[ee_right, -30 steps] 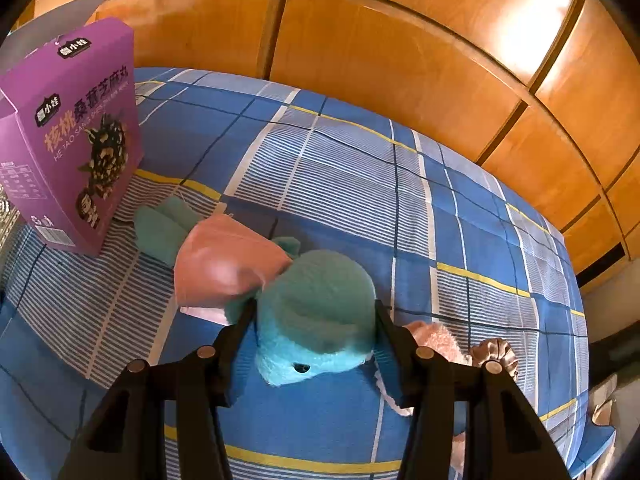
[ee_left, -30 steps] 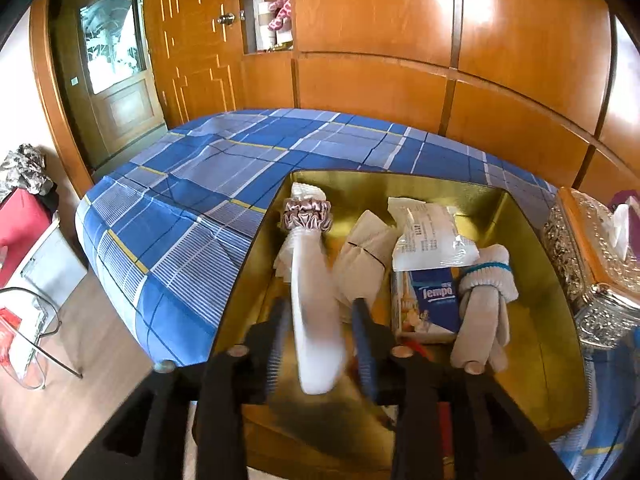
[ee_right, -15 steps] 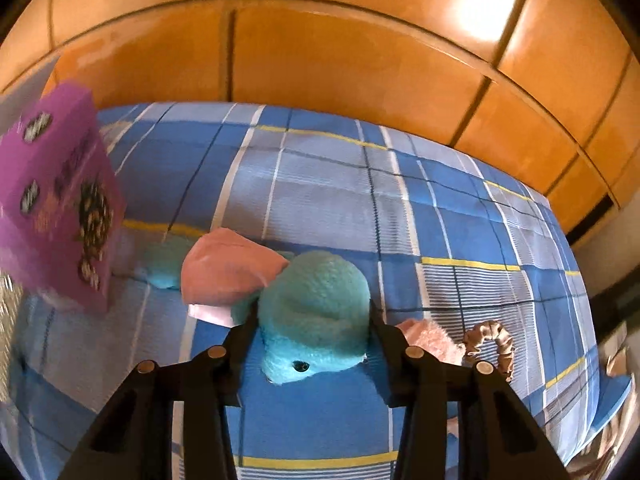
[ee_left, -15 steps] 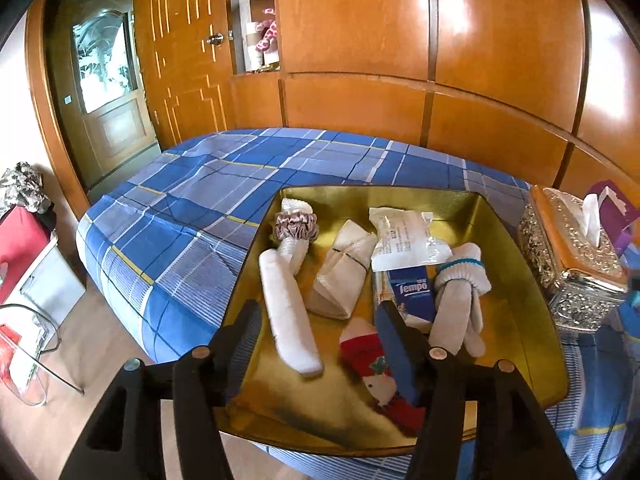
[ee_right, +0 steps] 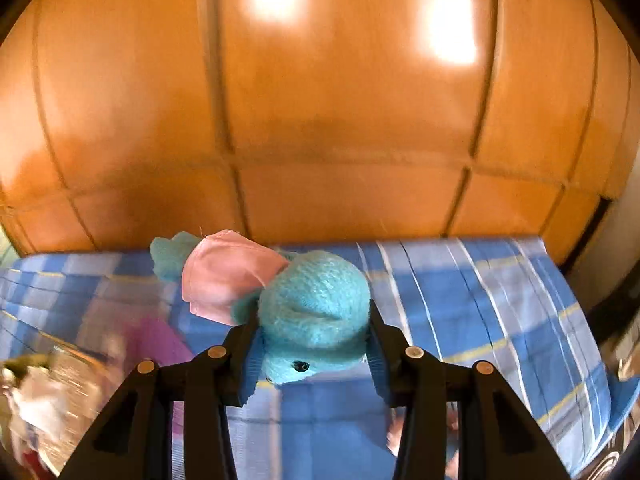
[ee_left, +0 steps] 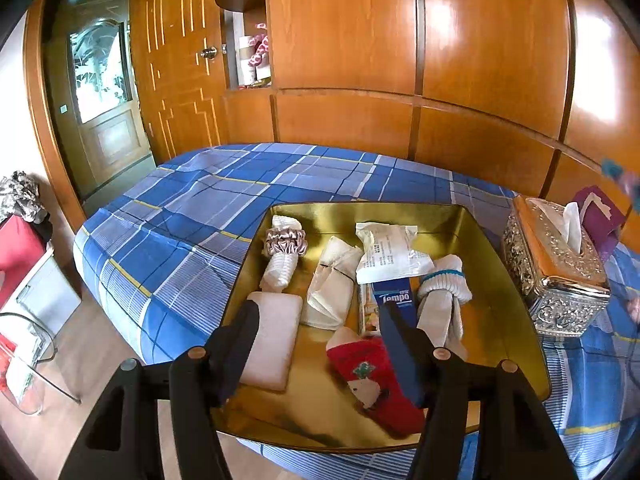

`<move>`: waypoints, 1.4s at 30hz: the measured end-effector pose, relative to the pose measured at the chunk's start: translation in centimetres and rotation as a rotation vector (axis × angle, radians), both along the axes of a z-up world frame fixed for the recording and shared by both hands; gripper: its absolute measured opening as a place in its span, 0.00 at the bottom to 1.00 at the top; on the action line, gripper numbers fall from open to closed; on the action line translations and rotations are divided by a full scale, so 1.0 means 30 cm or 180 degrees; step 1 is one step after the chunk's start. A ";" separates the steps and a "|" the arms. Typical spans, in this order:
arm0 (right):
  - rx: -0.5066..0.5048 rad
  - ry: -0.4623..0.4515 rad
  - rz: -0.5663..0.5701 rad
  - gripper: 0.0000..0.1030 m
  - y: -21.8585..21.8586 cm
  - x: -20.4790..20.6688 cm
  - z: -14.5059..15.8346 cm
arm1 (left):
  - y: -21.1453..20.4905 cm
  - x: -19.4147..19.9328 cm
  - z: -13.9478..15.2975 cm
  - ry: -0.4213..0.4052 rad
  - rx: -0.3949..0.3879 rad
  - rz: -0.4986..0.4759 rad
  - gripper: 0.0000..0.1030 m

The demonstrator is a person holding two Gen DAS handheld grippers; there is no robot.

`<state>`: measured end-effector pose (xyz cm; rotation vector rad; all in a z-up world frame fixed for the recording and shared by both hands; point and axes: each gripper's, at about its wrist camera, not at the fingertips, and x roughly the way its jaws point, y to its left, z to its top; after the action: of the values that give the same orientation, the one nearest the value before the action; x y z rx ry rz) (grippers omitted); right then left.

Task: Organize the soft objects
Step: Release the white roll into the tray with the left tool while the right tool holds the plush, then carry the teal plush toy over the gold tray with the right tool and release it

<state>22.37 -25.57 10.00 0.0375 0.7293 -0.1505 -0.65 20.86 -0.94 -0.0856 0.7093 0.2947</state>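
Clamping our right gripper (ee_right: 310, 354) on a teal plush toy (ee_right: 316, 312), we hold it clear above the blue plaid bed (ee_right: 500, 304) | our left gripper (ee_left: 320, 344), jaws opening and empty, hovers over the gold tray (ee_left: 504, 280) on that bed, above a pale folded cloth (ee_left: 272, 340)

In the right wrist view motion blurred the purple box (ee_right: 154, 340) and silver tissue holder (ee_right: 60, 384); the left gripper's fingers (ee_left: 400, 344) hid part of the red sock (ee_left: 372, 376).

"tempo" on the blue tissue pack (ee_left: 394, 300).
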 end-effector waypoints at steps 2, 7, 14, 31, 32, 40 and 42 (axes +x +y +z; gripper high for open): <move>-0.0018 -0.0105 0.0183 0.43 0.069 0.001 0.057 | 0.002 -0.002 0.001 -0.0007 -0.0015 0.0002 0.61; -0.0023 -0.0308 0.0655 0.43 0.238 -0.032 0.149 | 0.013 -0.004 -0.002 -0.0001 -0.0030 0.0021 0.61; 0.0023 -0.0436 0.1506 0.43 0.487 -0.134 0.198 | 0.030 -0.004 -0.008 -0.0003 -0.0060 0.0073 0.61; -0.0116 0.0392 0.3123 0.43 0.995 -0.473 -0.127 | 0.215 -0.050 0.038 -0.0169 -0.0131 0.0577 0.61; -0.0145 0.0464 0.3172 0.43 1.014 -0.491 -0.152 | 0.217 -0.051 0.038 -0.0172 -0.0138 0.0578 0.61; -0.0408 0.1128 0.3277 0.43 1.130 -0.506 -0.381 | 0.204 -0.039 0.026 -0.0127 -0.0147 0.0528 0.62; -0.0610 0.1179 0.3207 0.43 1.164 -0.494 -0.431 | 0.199 -0.037 0.020 -0.0109 -0.0155 0.0516 0.62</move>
<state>7.55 9.35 -2.92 -0.5482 1.0209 0.7541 -1.76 26.82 -0.32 -0.1947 0.6769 0.4302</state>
